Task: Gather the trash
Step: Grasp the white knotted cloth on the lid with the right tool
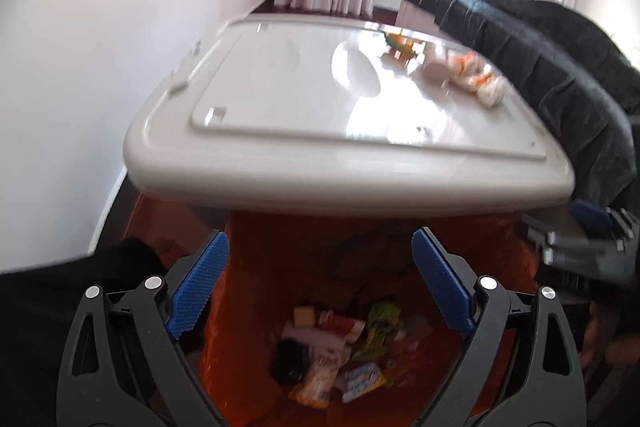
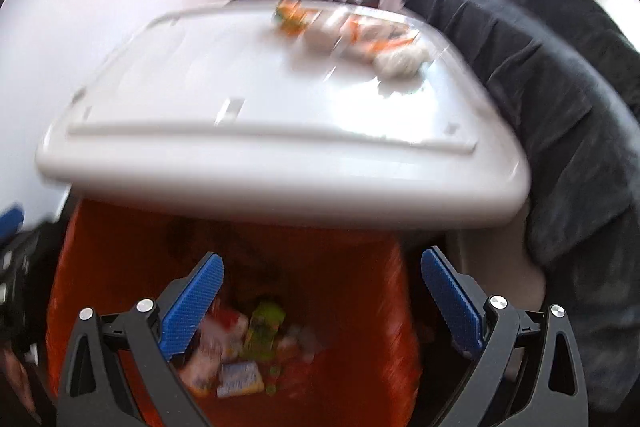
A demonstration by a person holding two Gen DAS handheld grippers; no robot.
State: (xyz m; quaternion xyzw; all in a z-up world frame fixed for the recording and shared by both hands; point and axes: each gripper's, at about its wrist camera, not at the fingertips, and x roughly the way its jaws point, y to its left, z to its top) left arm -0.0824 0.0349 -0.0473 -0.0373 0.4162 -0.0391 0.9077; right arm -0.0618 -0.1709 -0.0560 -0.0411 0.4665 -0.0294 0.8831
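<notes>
An orange trash bin [image 1: 260, 267] [image 2: 100, 267] stands below the table edge, with several wrappers [image 1: 336, 355] [image 2: 240, 351] lying at its bottom. My left gripper [image 1: 320, 243] hangs over the bin, open, with nothing between its blue pads. My right gripper [image 2: 322, 259] is also above the bin, open and empty. More trash [image 1: 460, 71] [image 2: 360, 35] lies on the far right of the white table: orange-and-white wrappers, crumpled paper and a small cup. The right gripper's blue pad [image 1: 592, 223] shows at the right edge of the left wrist view.
The white table [image 1: 320, 179] [image 2: 280, 183] has a thick rounded rim that overhangs the bin. A dark cloth-covered seat [image 1: 540, 59] [image 2: 560, 87] runs along the table's right side. A white wall is on the left, with curtains and a bright window behind.
</notes>
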